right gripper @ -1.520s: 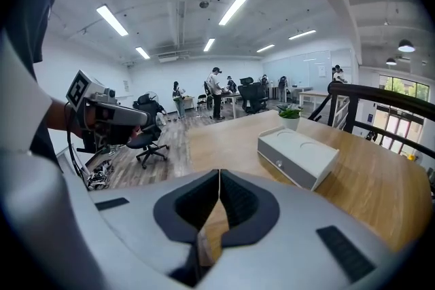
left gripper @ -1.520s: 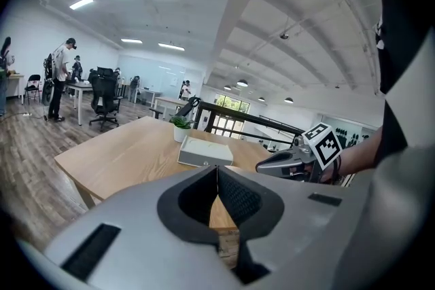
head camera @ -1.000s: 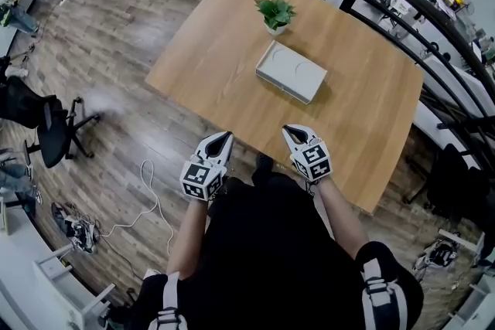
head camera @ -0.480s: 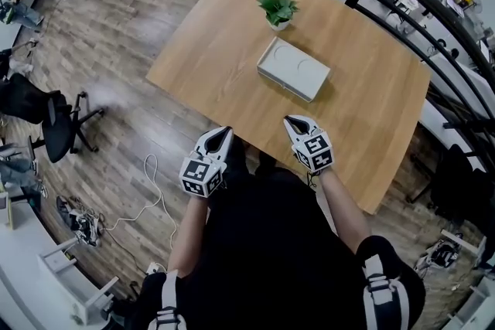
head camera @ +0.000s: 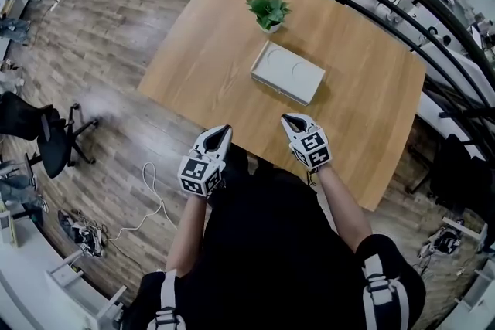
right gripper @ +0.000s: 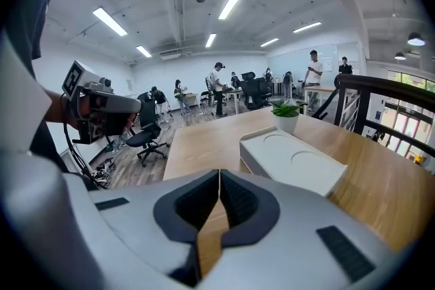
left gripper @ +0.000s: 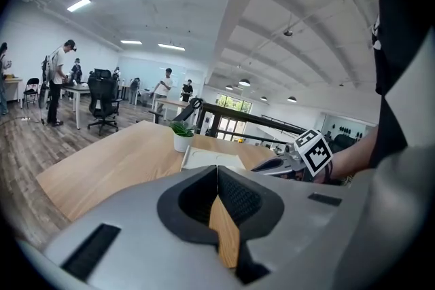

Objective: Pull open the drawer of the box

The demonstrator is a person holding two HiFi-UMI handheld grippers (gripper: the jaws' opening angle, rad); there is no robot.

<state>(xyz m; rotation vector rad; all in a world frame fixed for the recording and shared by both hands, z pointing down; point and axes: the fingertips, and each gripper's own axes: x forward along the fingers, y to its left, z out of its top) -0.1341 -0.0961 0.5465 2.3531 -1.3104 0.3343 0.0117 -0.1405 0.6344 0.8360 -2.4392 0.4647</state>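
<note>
Box (head camera: 288, 72): which face carries the drawer is too small to resolve in head view. In left gripper view its near edge sits hidden behind left gripper (left gripper: 217, 170).

Right gripper (right gripper: 219, 176) jaws together on nothing, white box (right gripper: 292, 161) ahead on wooden table (right gripper: 200, 142), potted plant (right gripper: 286, 113) behind it

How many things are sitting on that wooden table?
2. A white box lies near the middle of the table; a small potted plant stands just beyond it, toward the far edge. The right gripper hides a bit of the near edge.
</note>
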